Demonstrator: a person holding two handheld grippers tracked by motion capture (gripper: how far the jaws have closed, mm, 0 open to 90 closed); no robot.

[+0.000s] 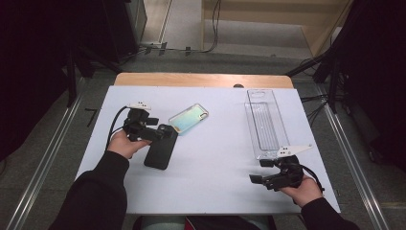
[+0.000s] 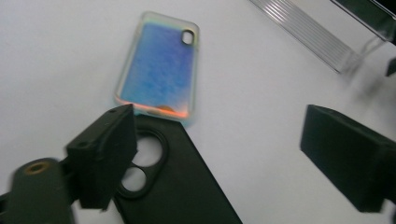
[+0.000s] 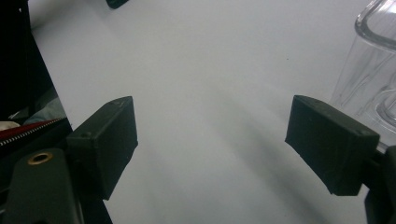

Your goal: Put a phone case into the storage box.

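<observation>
A black phone case (image 1: 160,147) lies camera-holes up on the white table left of centre. An iridescent blue phone case (image 1: 189,119) lies just beyond it, their corners close together. My left gripper (image 1: 157,129) hovers over the black case's upper end with its jaws open. In the left gripper view the black case (image 2: 177,186) lies under the left jaw, the iridescent case (image 2: 161,65) lies ahead, and nothing is pressed between the pads of the gripper (image 2: 224,140). My right gripper (image 1: 260,171) stands open near the front right, and its own view shows bare table between its jaws (image 3: 212,140).
A long clear plastic tray (image 1: 265,122) lies lengthwise at the right, its near end just beyond my right gripper; it also appears as the clear tray (image 3: 373,70) and the ribbed tray (image 2: 317,32). The white table top (image 1: 215,163) ends at a wooden strip at the back.
</observation>
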